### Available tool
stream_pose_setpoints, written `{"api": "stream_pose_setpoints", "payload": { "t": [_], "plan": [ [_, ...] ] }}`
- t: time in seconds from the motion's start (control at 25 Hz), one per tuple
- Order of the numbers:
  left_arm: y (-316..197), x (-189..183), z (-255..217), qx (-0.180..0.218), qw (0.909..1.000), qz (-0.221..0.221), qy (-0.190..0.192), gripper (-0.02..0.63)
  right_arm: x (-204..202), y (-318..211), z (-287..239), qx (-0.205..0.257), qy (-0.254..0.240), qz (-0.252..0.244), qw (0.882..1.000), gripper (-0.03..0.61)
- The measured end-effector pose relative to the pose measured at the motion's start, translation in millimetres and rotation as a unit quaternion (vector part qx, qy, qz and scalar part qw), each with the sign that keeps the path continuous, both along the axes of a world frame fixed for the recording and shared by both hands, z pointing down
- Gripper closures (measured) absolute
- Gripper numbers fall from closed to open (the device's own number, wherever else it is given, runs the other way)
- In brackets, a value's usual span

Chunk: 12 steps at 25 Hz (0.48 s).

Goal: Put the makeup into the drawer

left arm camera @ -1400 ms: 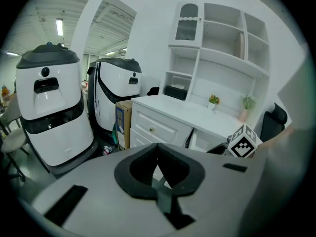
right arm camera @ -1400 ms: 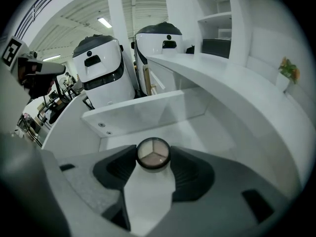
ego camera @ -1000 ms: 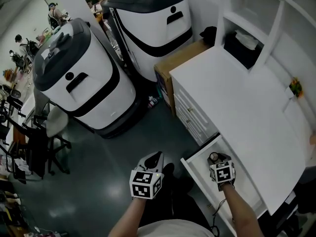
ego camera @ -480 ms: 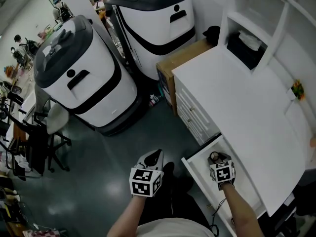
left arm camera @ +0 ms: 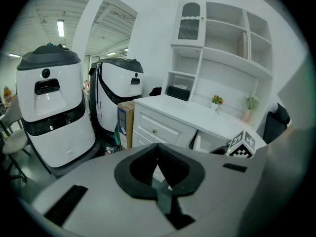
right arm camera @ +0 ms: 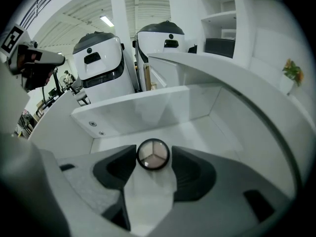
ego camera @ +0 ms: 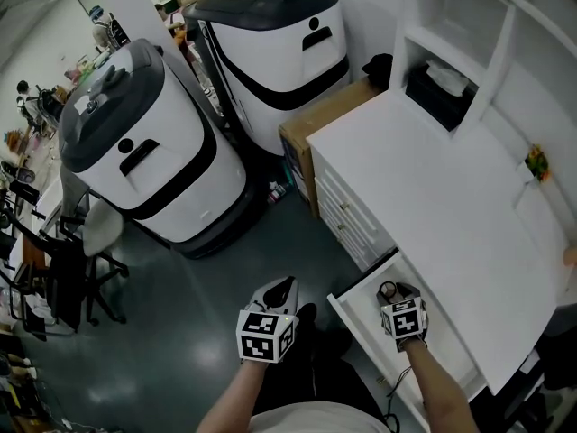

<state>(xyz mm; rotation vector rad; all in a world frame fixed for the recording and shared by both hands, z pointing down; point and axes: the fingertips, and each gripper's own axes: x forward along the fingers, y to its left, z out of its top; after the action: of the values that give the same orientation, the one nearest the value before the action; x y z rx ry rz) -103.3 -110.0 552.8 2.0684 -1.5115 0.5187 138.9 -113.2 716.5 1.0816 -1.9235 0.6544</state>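
Your right gripper (ego camera: 393, 293) barely shifted, near the drawer's (ego camera: 359, 303) front edge, jaws clamping the makeup compact (right arm camera: 153, 154), left gripper (left arm camera: 158, 146) pinched shut, empty.

The head view looks steeply down from above the person. It takes in the white desk top (ego camera: 433, 179), the pulled-out white drawer (ego camera: 353, 307) and the dark floor (ego camera: 180, 332). The left gripper (ego camera: 281, 287) and right gripper (ego camera: 390, 290) sit near its lower edge.

The left gripper view sits low beside the desk and faces level across the room.

The right gripper view sits inside the drawer, close to its floor, and faces the drawer's end panel (right arm camera: 133, 110).

All three views share the desk and the two large white-and-black rounded machines (ego camera: 144, 142).
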Motion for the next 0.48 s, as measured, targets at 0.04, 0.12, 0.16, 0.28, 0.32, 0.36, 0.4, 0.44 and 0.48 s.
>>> {"api": "stream_pose_setpoints", "payload": {
  "t": [0.04,0.12,0.16,0.28,0.32,0.36,0.4,0.44,0.48],
  "plan": [
    [-0.9,1.6,-0.4,0.001,1.0000,0.003,0.001,0.611,0.6,0.3,-3.8,0.003,-0.004,0.004,1.000,0.360],
    [-2.8,5.6,-1.0,0.005,0.9999,0.009,0.003,0.611,0.7,1.5,-13.3,0.011,-0.014,0.013,1.000,0.360],
    [-4.1,7.8,-1.5,0.007,0.9999,0.012,0.004,0.611,-0.3,2.0,-19.4,0.017,-0.020,0.017,1.000,0.360],
    [-8.9,16.0,-4.3,0.012,0.9996,0.025,0.005,0.611,-5.1,2.9,-40.5,0.037,-0.044,0.026,0.998,0.360],
    [-10.3,18.9,-5.6,0.014,0.9994,0.030,0.006,0.612,-6.7,3.4,-48.1,0.043,-0.052,0.029,0.997,0.360],
    [-11.6,22.0,-6.8,0.015,0.9993,0.035,0.006,0.612,-8.0,4.2,-55.6,0.048,-0.061,0.034,0.996,0.362],
    [-12.7,25.3,-7.8,0.017,0.9990,0.040,0.007,0.612,-8.8,5.5,-62.5,0.053,-0.070,0.039,0.995,0.362],
    [-13.8,28.8,-8.7,0.019,0.9988,0.045,0.007,0.611,-9.0,7.1,-69.0,0.057,-0.079,0.044,0.994,0.362],
    [-14.9,32.6,-9.7,0.021,0.9985,0.050,0.008,0.612,-8.8,8.4,-75.5,0.061,-0.088,0.050,0.993,0.370]
  ]
}}
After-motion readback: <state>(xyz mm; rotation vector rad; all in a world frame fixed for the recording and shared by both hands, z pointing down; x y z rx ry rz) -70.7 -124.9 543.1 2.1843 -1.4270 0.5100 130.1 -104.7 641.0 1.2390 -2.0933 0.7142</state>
